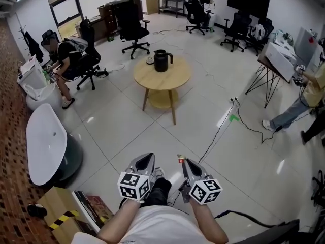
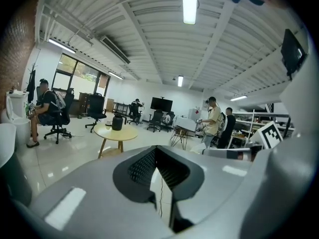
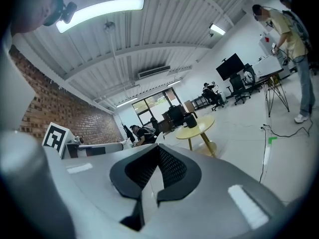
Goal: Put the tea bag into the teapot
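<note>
A black teapot [image 1: 162, 61] stands on a round wooden table [image 1: 167, 79] far ahead in the head view. Beside it on the left lies a small white item [image 1: 150, 60], too small to tell if it is the tea bag. Both grippers are held low, close to the person's body and well short of the table. My left gripper [image 1: 144, 162] and right gripper [image 1: 187, 166] point forward side by side, jaws together with nothing between them. The teapot [image 2: 117, 122] shows far off in the left gripper view beyond my left gripper [image 2: 157, 151], and the teapot [image 3: 191, 120] likewise beyond my right gripper [image 3: 158, 151].
A black cable [image 1: 221, 127] runs over the tiled floor between me and the table. A white tub-shaped object [image 1: 44, 142] and a cardboard box [image 1: 60, 213] lie at left. Office chairs [image 1: 133, 30], a seated person [image 1: 66, 60] and a tripod stand [image 1: 273, 67] ring the room.
</note>
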{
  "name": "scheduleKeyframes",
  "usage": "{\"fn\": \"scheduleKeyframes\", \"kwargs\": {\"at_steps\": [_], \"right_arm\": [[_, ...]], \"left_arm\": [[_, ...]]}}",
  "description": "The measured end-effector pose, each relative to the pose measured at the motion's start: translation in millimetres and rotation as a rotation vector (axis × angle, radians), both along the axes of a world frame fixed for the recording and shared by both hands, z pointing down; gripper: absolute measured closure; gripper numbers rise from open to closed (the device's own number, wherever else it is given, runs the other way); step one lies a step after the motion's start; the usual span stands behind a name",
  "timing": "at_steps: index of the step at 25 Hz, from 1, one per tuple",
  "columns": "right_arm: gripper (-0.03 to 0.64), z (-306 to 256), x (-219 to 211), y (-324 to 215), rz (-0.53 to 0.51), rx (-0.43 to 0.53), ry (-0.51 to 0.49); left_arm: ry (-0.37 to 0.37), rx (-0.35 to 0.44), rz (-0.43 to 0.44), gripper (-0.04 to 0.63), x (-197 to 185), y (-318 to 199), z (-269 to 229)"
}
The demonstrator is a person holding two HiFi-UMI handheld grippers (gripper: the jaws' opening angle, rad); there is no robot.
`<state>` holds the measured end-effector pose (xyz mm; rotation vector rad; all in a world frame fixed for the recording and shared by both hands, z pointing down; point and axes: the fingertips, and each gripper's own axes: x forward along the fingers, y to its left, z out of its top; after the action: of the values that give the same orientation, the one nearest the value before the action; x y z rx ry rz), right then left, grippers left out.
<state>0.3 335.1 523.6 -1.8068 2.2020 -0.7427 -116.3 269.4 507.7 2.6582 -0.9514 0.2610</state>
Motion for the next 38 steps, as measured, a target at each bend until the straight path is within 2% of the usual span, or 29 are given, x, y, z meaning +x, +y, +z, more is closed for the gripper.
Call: {"fn": "scheduleKeyframes", "kwargs": {"at_steps": [8, 15, 21, 38], "right_arm": [[0.615, 11.3, 29.1, -23.7, 0.051, -0.025, 0.000], [0.615, 19.5, 42.1, -66.7, 0.040, -0.051, 0.022], [0.615, 19.3, 59.9, -122.0, 0.035, -0.080, 0.065], [0.615, 9.2, 82.6, -287.8, 0.034, -0.122, 0.098]], "left_arm": [[-0.002, -0.016, 0.041, 0.583, 30.8, -34.0, 9.6], [0.009, -0.026, 0.037, 0.583, 48.0, -81.6, 17.1], [0.021, -0.051, 0.018, 0.583, 60.3, -138.9, 23.0], [0.040, -0.078, 0.007, 0.583, 75.0, -305.2, 13.5]]}}
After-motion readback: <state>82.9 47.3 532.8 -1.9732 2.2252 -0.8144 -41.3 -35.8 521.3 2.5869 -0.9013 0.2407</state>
